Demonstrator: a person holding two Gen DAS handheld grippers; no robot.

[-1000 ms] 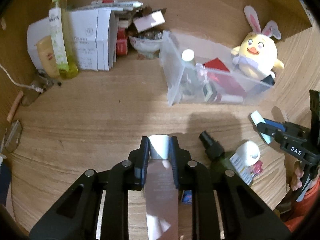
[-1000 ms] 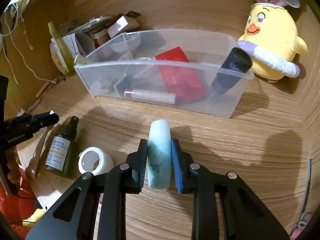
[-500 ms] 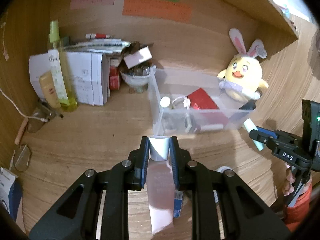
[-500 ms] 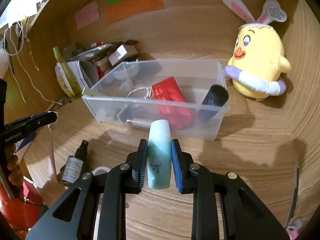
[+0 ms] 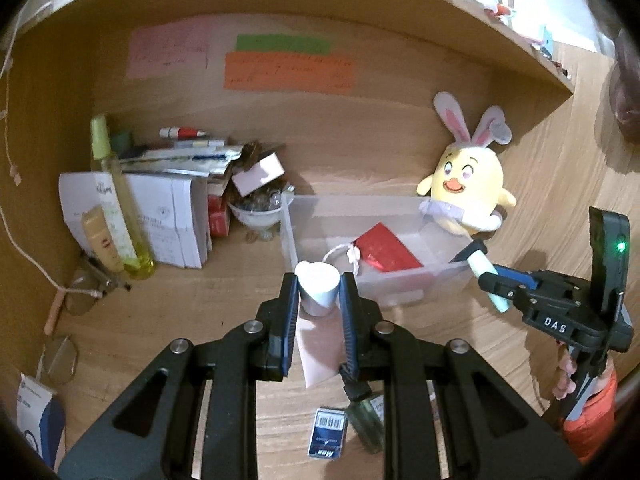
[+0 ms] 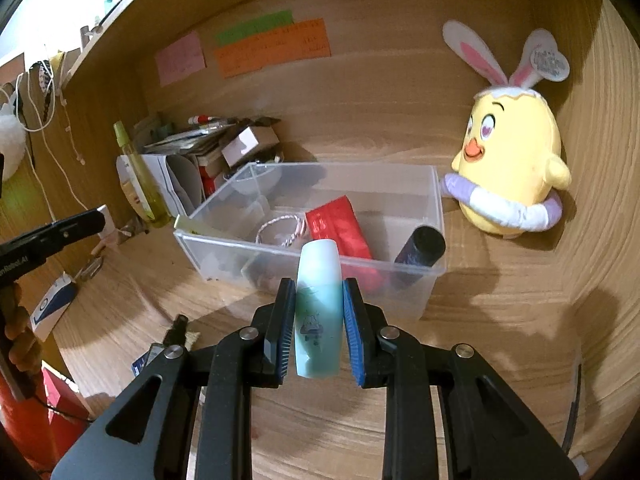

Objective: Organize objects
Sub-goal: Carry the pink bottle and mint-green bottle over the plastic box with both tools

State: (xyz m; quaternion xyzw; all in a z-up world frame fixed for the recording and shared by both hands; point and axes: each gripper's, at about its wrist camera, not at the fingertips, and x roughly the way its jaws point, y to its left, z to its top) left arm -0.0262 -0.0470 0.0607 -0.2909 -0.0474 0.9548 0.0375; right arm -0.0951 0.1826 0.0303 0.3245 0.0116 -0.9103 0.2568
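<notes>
My left gripper [image 5: 318,292] is shut on a pink tube with a white cap [image 5: 319,294], held above the desk in front of the clear plastic bin [image 5: 400,276]. My right gripper [image 6: 319,292] is shut on a light teal tube [image 6: 318,308], held just in front of the bin [image 6: 280,252]; it also shows in the left wrist view [image 5: 490,276] at the bin's right corner. The bin holds a red packet [image 6: 340,232], a dark bottle [image 6: 420,250] and a cord.
A yellow chick plush [image 6: 512,160] stands right of the bin. Boxes, a tall yellow bottle [image 5: 120,200] and a bowl [image 5: 258,216] crowd the back left. A green spray bottle [image 5: 366,420] and a small blue box [image 5: 326,434] lie on the desk below my left gripper.
Both grippers have risen and pulled back with their tubes, so the views now show the back wall and notes. The bin looks farther away and lower.
</notes>
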